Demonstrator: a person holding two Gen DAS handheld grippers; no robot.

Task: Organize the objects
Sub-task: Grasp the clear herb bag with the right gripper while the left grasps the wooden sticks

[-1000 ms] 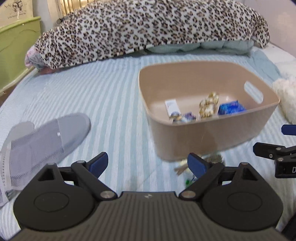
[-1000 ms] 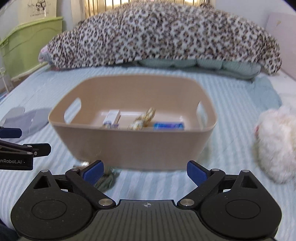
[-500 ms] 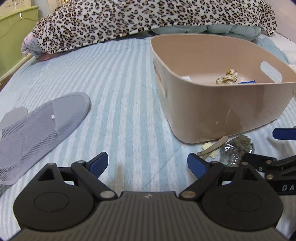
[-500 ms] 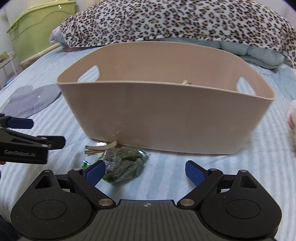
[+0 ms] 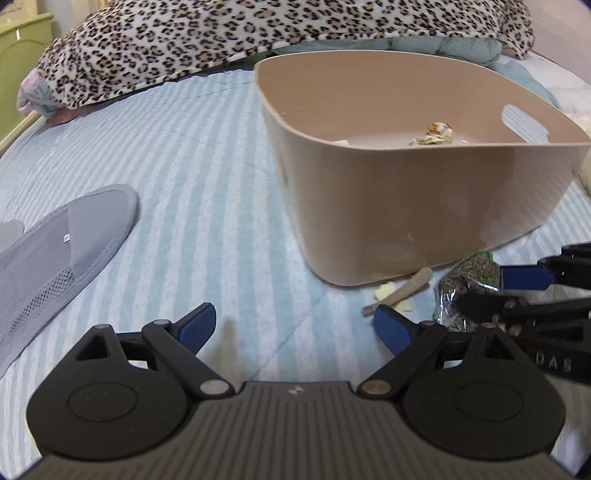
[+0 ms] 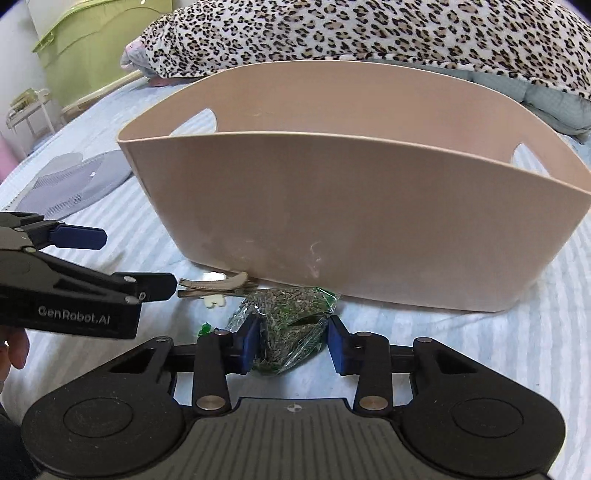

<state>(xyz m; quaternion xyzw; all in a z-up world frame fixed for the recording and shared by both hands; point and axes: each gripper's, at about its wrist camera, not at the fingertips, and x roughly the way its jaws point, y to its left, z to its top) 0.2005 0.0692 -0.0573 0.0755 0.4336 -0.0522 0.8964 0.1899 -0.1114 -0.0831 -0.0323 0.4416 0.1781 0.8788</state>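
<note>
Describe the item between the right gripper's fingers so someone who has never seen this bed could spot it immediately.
Find the beige plastic bin on the striped bedspread. Against its near wall lies a crinkly clear packet of dried green-grey herbs, with the right gripper straddling it. The hair clip beside it is slim and beige with a pale flower, unlike the bulky, shiny packet.

A grey mesh fabric slipper (image 5: 55,254) is lying near the left edge of the blue-and-white striped bedspread (image 5: 207,177); a leopard-print plush blanket (image 5: 258,29) is heaping along its far edge.

Striped bed (image 5: 207,206); beige bin (image 6: 354,221), slipper (image 5: 66,240), hair clip (image 6: 212,287), herb packet (image 6: 291,325), leopard blanket (image 5: 258,33)
</note>
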